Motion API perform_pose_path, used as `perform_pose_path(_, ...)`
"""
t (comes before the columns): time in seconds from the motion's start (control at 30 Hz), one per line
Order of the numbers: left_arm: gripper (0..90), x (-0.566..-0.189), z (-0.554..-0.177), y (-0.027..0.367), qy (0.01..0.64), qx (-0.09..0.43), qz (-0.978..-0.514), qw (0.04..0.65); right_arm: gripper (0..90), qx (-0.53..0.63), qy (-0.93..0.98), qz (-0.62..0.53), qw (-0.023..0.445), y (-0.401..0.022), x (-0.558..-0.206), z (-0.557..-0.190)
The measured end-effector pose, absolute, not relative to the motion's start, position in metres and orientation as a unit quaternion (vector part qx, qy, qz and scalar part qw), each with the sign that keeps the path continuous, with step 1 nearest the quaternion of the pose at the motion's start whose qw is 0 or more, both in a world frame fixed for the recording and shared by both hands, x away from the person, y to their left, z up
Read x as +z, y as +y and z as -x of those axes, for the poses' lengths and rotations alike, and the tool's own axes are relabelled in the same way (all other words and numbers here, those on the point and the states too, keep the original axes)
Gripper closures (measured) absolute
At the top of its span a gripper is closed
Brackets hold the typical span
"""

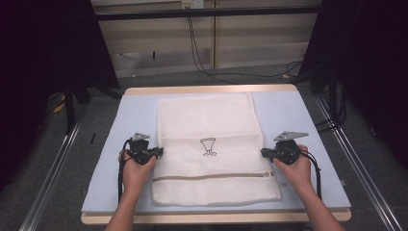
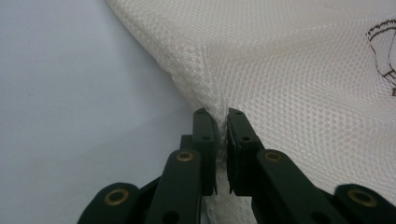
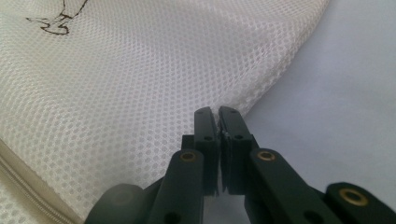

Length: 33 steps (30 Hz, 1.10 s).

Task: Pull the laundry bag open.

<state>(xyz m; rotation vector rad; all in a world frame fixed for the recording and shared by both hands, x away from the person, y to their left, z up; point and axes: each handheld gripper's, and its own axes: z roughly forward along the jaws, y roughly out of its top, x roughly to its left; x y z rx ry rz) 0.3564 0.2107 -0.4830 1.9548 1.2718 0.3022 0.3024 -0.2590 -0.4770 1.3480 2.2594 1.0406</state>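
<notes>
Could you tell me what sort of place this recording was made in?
Probably a lab recording booth: a padded table bearing one white mesh bag, black curtains on both sides, and cables trailing across the floor.

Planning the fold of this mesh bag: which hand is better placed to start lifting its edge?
Neither clearly. The left gripper is shut on the mesh bag at its left edge, and the right gripper is shut on its right edge, at about the same height. Probably both lift together.

One white mesh bag [image 1: 211, 149], one table [image 1: 134, 110], seemingly one zip [image 1: 211, 177].
</notes>
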Motion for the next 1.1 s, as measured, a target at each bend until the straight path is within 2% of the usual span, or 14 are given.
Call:
perform_pose_path(0.83,83.5,-0.474,-0.354,0.233,0.518,0.131,-0.756,0.379,87.2,0.38,0.795,-0.453,0.135,-0.245,-0.478,-0.294)
perform_pose_path(1.1,82.4,-0.474,-0.353,0.234,0.517,0.134,-0.758,0.374,86.8,0.378,0.799,-0.446,0.144,-0.241,-0.478,-0.295)
